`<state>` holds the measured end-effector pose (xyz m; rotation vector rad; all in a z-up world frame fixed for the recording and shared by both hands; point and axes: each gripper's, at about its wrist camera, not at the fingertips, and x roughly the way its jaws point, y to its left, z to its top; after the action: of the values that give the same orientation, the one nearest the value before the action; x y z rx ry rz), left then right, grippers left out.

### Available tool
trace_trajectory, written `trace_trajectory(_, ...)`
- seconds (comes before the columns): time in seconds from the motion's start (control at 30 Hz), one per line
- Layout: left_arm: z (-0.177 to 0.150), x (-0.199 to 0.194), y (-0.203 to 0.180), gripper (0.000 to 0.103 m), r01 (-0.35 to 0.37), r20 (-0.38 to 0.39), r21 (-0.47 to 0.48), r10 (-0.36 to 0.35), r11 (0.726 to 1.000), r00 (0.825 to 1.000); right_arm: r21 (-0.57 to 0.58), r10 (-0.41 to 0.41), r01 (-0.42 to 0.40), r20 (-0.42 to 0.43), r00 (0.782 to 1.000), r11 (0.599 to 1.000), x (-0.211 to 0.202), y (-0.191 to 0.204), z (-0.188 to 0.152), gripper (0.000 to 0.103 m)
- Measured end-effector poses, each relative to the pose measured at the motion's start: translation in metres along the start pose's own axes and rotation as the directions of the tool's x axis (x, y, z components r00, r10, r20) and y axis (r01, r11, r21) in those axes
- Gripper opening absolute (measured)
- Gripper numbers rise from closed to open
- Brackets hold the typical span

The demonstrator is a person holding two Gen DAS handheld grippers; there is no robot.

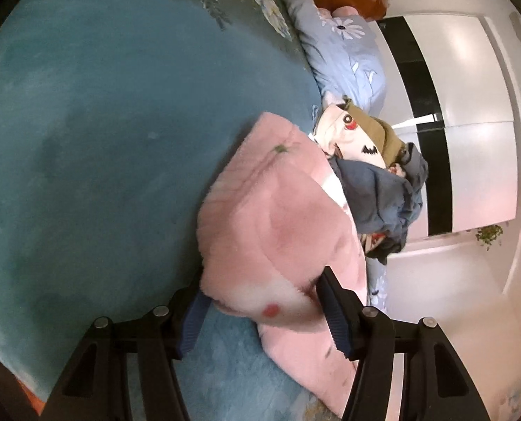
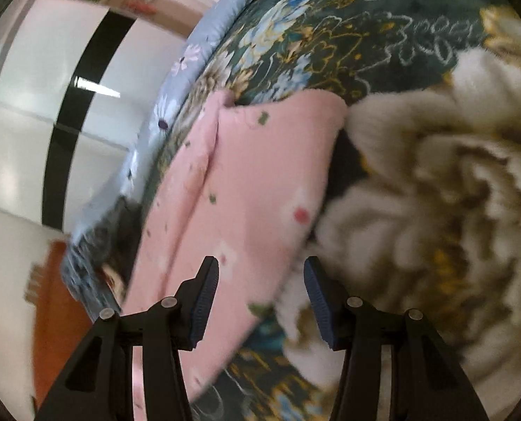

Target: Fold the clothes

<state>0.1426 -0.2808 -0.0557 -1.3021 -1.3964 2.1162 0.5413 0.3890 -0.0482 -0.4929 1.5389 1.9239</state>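
Note:
A fluffy pink garment (image 1: 278,217) with small flower prints lies bunched on the teal blanket (image 1: 85,140) of a bed. My left gripper (image 1: 260,301) is open and wide, with the near end of the garment between its two fingers (image 1: 334,315). In the right wrist view the same pink garment (image 2: 246,182) lies flatter, with a fold line running down it, on the dark floral blanket (image 2: 418,193). My right gripper (image 2: 258,273) is open just above the garment's near part, holding nothing. This view is blurred.
A pile of other clothes (image 1: 376,189), dark blue, olive and cream, sits beside the pink garment at the bed's edge. A light blue flowered quilt (image 1: 341,56) lies beyond it. A white wardrobe with a black stripe (image 1: 471,105) stands past the bed.

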Motion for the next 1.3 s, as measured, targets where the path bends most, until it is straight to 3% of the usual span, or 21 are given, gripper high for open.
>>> trace_trajectory(0.07, -0.001, 0.001, 0.001, 0.051, 0.005, 0.013, -0.012, -0.005, 1.000, 1.000, 0.043, 0.013, -0.013, 0.014, 1.000, 0.999, 0.008, -0.003, 0.003, 0.030)
trace_trajectory(0.1, -0.001, 0.001, 0.001, 0.042, 0.010, 0.015, -0.017, -0.010, 1.000, 1.000, 0.066, 0.015, -0.016, 0.013, 1.000, 0.998, 0.013, -0.004, 0.003, 0.011)
trace_trajectory(0.13, -0.001, 0.000, 0.000, 0.038, 0.015, 0.017, -0.020, -0.014, 1.000, 1.000, 0.086, 0.021, -0.021, 0.001, 1.000, 0.996, 0.018, -0.005, 0.003, 0.007)
trace_trajectory(0.2, 0.000, -0.006, -0.005, 0.026, 0.022, 0.032, -0.011, -0.022, 1.000, 0.999, 0.094, 0.042, -0.041, -0.002, 0.999, 0.995, 0.020, -0.002, 0.004, 0.005)
trace_trajectory(0.27, 0.001, -0.017, -0.017, 0.022, 0.034, 0.063, 0.031, -0.036, 0.999, 0.997, 0.088, 0.085, -0.089, 0.037, 0.996, 0.992, 0.008, 0.009, 0.011, 0.004)
trace_trajectory(0.37, -0.006, -0.044, -0.038, 0.020, 0.104, 0.091, 0.121, -0.116, 0.987, 0.989, 0.069, 0.155, -0.163, 0.108, 0.982, 0.984, -0.017, 0.027, 0.024, 0.003)
trace_trajectory(0.47, -0.014, -0.072, -0.060, 0.021, 0.183, 0.107, 0.219, -0.210, 0.958, 0.972, 0.012, 0.210, -0.216, 0.183, 0.960, 0.976, -0.053, 0.045, 0.036, 0.003)
trace_trajectory(0.53, -0.021, -0.081, -0.063, 0.021, 0.192, 0.102, 0.260, -0.224, 0.946, 0.969, -0.035, 0.237, -0.236, 0.236, 0.942, 0.971, -0.077, 0.055, 0.042, 0.003)
trace_trajectory(0.63, -0.027, -0.074, -0.038, 0.021, 0.147, 0.069, 0.225, -0.166, 0.963, 0.984, -0.059, 0.187, -0.177, 0.306, 0.933, 0.982, -0.104, 0.043, 0.048, 0.003)
trace_trajectory(0.77, -0.029, -0.050, 0.002, 0.021, 0.098, -0.007, 0.089, -0.098, 0.991, 0.995, 0.026, -0.010, 0.002, 0.277, 0.961, 1.000, -0.093, -0.005, 0.043, 0.003)
trace_trajectory(0.83, -0.031, -0.044, 0.005, 0.021, 0.045, -0.023, 0.099, -0.043, 0.994, 0.999, 0.046, -0.077, 0.068, 0.248, 0.966, 0.997, -0.083, -0.020, 0.039, 0.003)
trace_trajectory(0.93, -0.033, -0.045, 0.001, 0.023, 0.032, -0.020, 0.122, -0.030, 0.992, 0.999, 0.054, -0.169, 0.161, 0.212, 0.962, 0.985, -0.068, -0.030, 0.036, 0.003)
trace_trajectory(1.03, -0.030, -0.050, 0.001, 0.026, 0.030, 0.003, 0.122, -0.031, 0.992, 1.000, 0.068, -0.181, 0.170, 0.224, 0.958, 0.983, -0.068, -0.029, 0.042, 0.006)
trace_trajectory(1.1, -0.028, -0.053, 0.002, 0.031, 0.031, 0.023, 0.116, -0.034, 0.993, 0.999, 0.086, -0.216, 0.200, 0.246, 0.945, 0.976, -0.072, -0.025, 0.048, 0.008)
trace_trajectory(1.2, -0.024, -0.058, 0.004, 0.037, 0.033, 0.053, 0.107, -0.039, 0.994, 0.998, 0.096, -0.273, 0.256, 0.295, 0.916, 0.962, -0.079, -0.019, 0.053, 0.030)
trace_trajectory(1.3, -0.019, -0.064, 0.008, 0.044, 0.041, 0.080, 0.093, -0.048, 0.995, 0.996, 0.067, -0.322, 0.319, 0.342, 0.883, 0.945, -0.083, -0.004, 0.050, 0.033)
